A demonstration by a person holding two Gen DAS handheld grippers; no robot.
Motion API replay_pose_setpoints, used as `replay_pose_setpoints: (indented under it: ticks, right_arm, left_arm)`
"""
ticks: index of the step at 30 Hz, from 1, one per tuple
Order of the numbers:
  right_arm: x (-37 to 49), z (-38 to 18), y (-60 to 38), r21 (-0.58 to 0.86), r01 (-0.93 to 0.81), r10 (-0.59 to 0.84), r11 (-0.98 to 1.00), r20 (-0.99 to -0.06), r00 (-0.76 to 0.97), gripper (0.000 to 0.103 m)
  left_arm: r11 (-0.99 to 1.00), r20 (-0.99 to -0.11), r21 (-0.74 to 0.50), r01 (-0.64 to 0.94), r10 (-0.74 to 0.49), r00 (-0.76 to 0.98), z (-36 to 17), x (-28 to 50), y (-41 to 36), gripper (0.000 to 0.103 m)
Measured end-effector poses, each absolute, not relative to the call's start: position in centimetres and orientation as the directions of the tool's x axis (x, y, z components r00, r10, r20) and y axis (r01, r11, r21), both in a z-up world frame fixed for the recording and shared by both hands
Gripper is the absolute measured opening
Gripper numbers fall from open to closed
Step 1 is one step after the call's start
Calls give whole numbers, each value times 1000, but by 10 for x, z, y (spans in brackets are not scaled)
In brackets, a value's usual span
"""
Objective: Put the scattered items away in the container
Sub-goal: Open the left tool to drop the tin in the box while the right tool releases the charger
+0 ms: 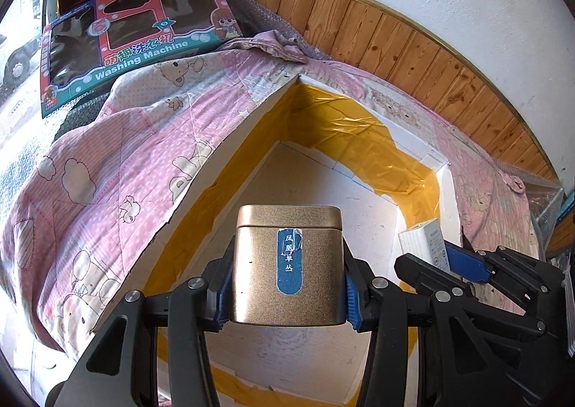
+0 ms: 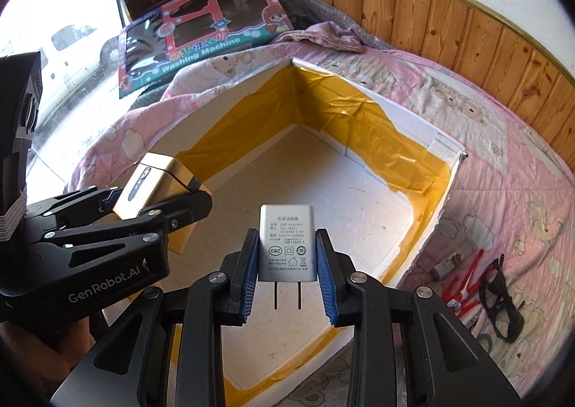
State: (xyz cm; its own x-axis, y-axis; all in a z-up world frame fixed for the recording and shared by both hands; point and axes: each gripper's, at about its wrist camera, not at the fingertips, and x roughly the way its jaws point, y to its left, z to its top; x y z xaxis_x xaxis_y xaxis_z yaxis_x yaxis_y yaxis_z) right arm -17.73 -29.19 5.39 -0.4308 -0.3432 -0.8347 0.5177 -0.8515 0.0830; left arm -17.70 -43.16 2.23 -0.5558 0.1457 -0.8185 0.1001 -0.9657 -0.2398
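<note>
Gold tin is sitting clamped in the left gripper over the white foam box (yellow-taped inside). The right gripper is gripping a white charger beside it, also above the box.

We have both grippers over the open foam box. Left gripper clamped on the gold tin, blue pads pressing its two sides, tin upright. Right gripper clamped on the white charger, prongs pointing back at us, just right of the left one.
</note>
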Motion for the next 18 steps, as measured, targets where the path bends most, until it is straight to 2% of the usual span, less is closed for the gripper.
replay_pose_setpoints:
  ticks: [3, 5, 6, 12, 18]
  right_arm:
    - [-178, 50, -292, 59, 506, -321, -861, -835, -447, 39]
    - [-176, 53, -287, 89, 499, -343, -862, -828, -444, 40]
    - [-174, 55, -285, 97, 497, -350, -862, -824, -446, 41]
    - [-148, 77, -271, 170, 514, -440, -841, -768, -466, 41]
    - [-94, 104, -232, 260, 551, -563, -793, -658, -501, 40]
  left_arm:
    - [-976, -846, -193, 101, 114, -521, 15, -181, -428, 52]
    - [-975, -847, -189, 116, 102, -522, 15, -177, -430, 62]
    - [-973, -843, -198, 120, 106, -528, 17, -174, -432, 63]
    - [-972, -823, -204, 117, 106, -558, 40, -151, -427, 64]
    - [-982, -770, -176, 75, 90, -632, 70, -107, -410, 64]
